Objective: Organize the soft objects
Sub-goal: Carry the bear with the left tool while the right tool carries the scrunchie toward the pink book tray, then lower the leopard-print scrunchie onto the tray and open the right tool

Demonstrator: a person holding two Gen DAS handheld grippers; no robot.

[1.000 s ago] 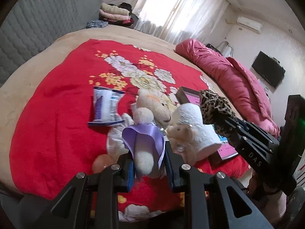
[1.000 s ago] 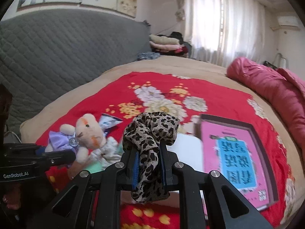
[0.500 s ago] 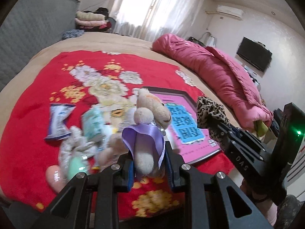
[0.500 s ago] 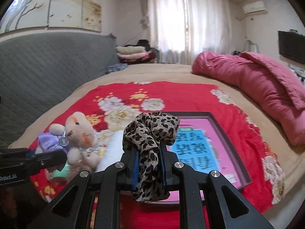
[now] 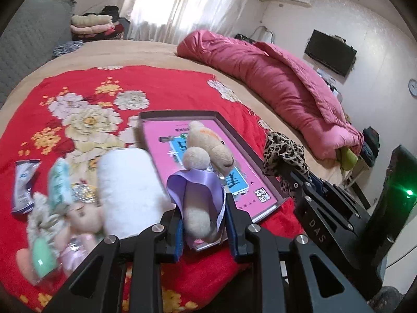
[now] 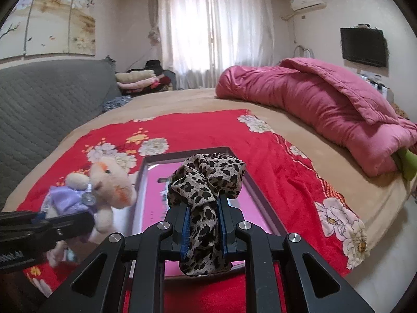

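Left wrist view: the left gripper [image 5: 202, 220] is clamping a plush bear [image 5: 206, 161] above the pink tray [image 5: 229, 130], while the right gripper [image 6: 203, 230] is pinching a leopard scrunchie [image 6: 206, 177] over it.

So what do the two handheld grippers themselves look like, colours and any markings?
Both the left gripper and the right gripper are matte black angular frames with triangular cut-outs, silver round bolt heads and blue pads lining the jaws. The right one carries white "DAS" lettering on its side and a green light glows on its black rear body.
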